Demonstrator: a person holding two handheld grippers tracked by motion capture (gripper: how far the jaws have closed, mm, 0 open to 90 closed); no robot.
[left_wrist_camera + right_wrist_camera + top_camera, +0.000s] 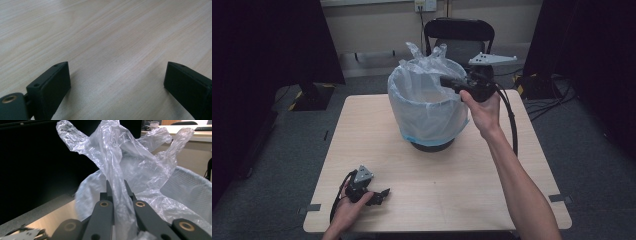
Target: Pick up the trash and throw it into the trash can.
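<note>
Where the bin [432, 142] stands at the tabletop's [452, 195] far middle, my right gripper [117, 191] is clamped on its plastic bag [112, 157] at the rim; my left gripper [117, 80] rests near the front edge, jaws spread wide, holding nothing.

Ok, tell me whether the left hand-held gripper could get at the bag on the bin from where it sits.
Probably yes: the left hand-held gripper rests open on bare table, nothing between it and the bag.
</note>
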